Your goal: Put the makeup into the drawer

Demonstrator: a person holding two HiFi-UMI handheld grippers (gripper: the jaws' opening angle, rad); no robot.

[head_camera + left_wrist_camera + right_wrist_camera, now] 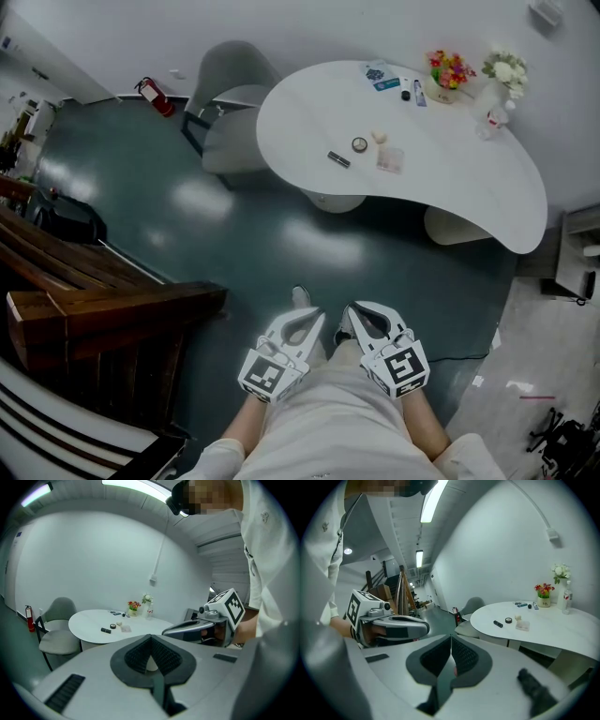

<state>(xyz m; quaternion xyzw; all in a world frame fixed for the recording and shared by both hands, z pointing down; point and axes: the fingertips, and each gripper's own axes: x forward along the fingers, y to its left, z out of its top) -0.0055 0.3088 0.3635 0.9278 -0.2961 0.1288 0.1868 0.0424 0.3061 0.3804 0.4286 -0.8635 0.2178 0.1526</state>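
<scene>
White oval table (450,178) at one o'clock carries a black makeup tube (338,159) and a round compact (360,144). At six o'clock, left gripper (311,322) and right gripper (360,317) hang well apart from them, jaws closed on nothing.

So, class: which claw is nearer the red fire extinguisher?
Left. The left claw is far across the floor from the fire extinguisher but on its side; the right claw sits beside the left, farther away.

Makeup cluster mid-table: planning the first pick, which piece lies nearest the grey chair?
The black stick, the only long dark piece; the round compact lies farther from the chair.
</scene>
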